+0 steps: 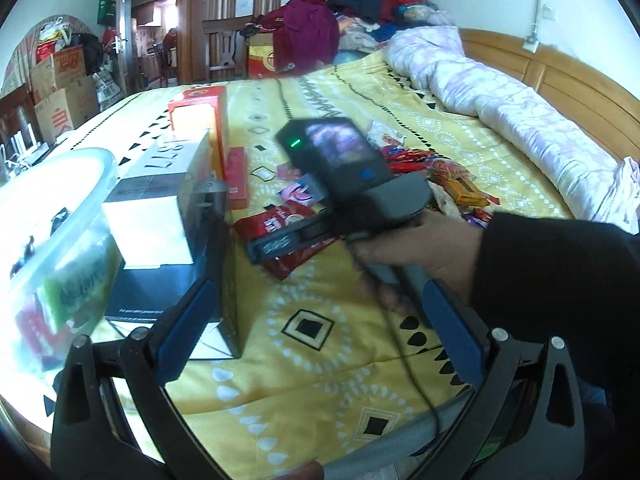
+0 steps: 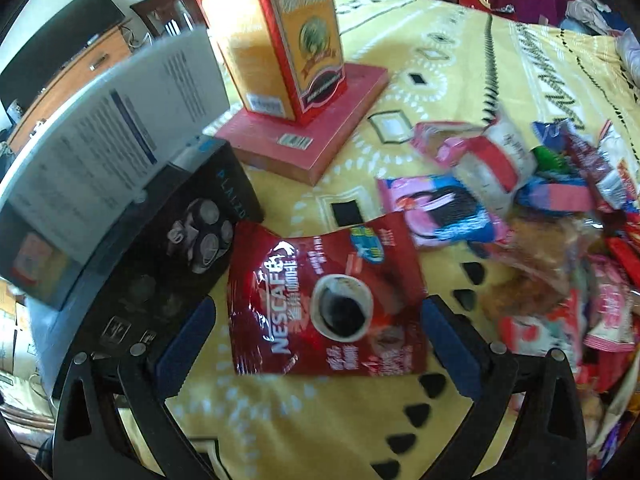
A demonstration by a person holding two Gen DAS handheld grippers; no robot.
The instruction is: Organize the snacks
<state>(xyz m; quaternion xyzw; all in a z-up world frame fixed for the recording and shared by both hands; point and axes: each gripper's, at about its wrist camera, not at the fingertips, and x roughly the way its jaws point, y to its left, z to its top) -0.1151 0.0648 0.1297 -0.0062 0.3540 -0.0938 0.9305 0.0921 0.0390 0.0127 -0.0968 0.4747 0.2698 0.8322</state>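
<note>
A red Nescafe packet [image 2: 328, 300] lies flat on the yellow bedspread, just ahead of and between the fingers of my right gripper [image 2: 320, 344], which is open and empty. A heap of small snack packets [image 2: 560, 248] lies to its right. In the left wrist view the right gripper [image 1: 276, 242] hovers low over the same red packet [image 1: 276, 220], with the snack heap [image 1: 448, 176] behind it. My left gripper [image 1: 320, 332] is open and empty above the bedspread. A clear plastic tub [image 1: 52, 248] holding a few packets stands at the far left.
A black box [image 2: 160, 264] with a white box [image 2: 112, 128] on top stands left of the packet. A red-orange carton [image 2: 288, 36] stands on a flat red box [image 2: 312, 136] behind. A rolled quilt [image 1: 500, 108] and wooden headboard [image 1: 560, 76] lie at the far right.
</note>
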